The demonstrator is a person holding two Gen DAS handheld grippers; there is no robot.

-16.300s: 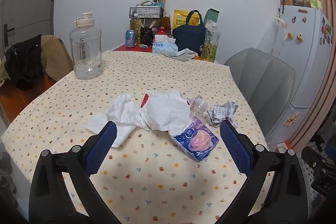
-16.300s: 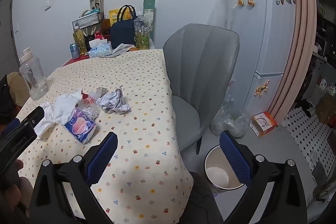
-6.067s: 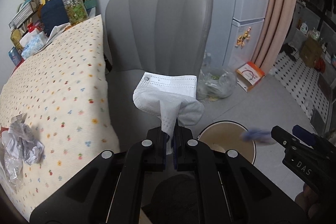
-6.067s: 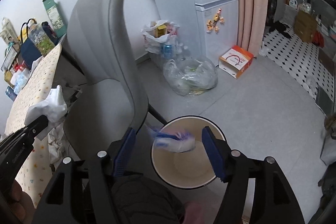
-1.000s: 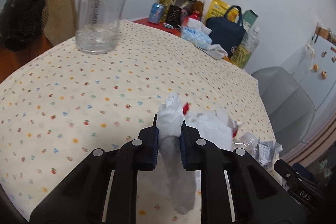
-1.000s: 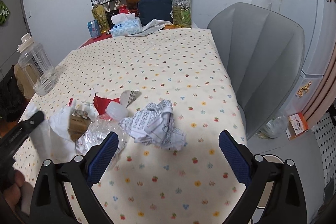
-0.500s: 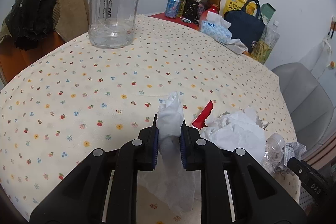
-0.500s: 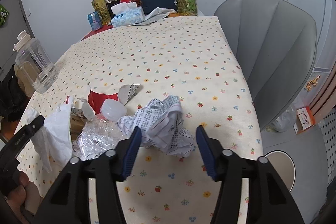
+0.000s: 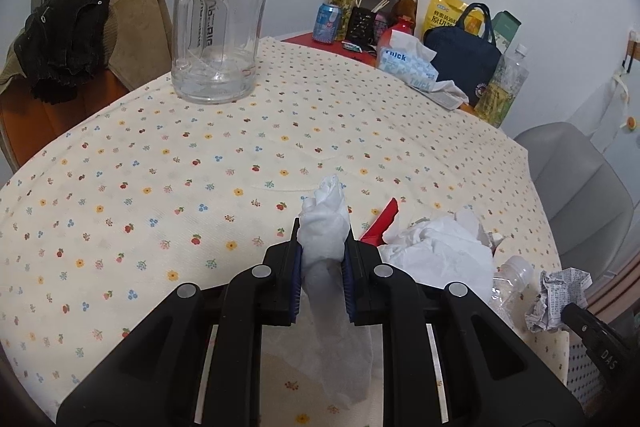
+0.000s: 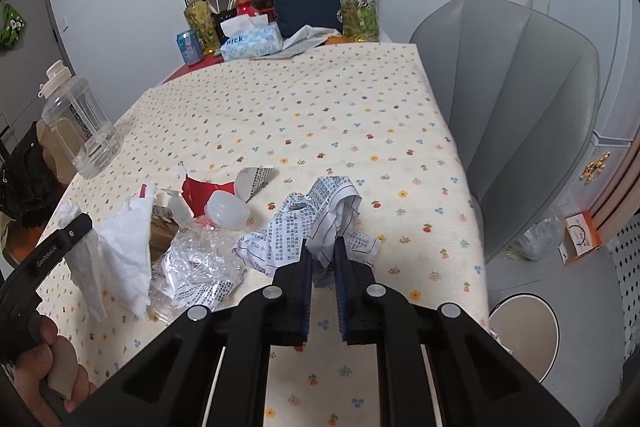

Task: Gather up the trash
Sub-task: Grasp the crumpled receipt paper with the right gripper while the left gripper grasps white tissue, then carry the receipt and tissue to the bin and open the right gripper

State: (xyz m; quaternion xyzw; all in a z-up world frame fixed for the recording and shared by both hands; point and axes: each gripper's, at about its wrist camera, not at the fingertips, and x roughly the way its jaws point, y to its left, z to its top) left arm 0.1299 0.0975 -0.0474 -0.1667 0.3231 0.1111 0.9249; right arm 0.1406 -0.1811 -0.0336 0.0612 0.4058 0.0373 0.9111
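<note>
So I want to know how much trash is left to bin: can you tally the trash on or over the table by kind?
White tissue or paper wads: 2 (held tissue, crumpled tissue)
Printed paper: 2 (crumpled printed paper, torn scrap)
Crushed plastic bottle: 1
Red wrapper: 1
Total: 6

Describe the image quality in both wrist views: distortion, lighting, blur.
Left wrist view: strong fisheye bowing of the tablecloth, dark vignetted corners, soft even light, white tissue sharp. Right wrist view: same bulge bending the grey chair, printed paper crisp, no motion blur.
</note>
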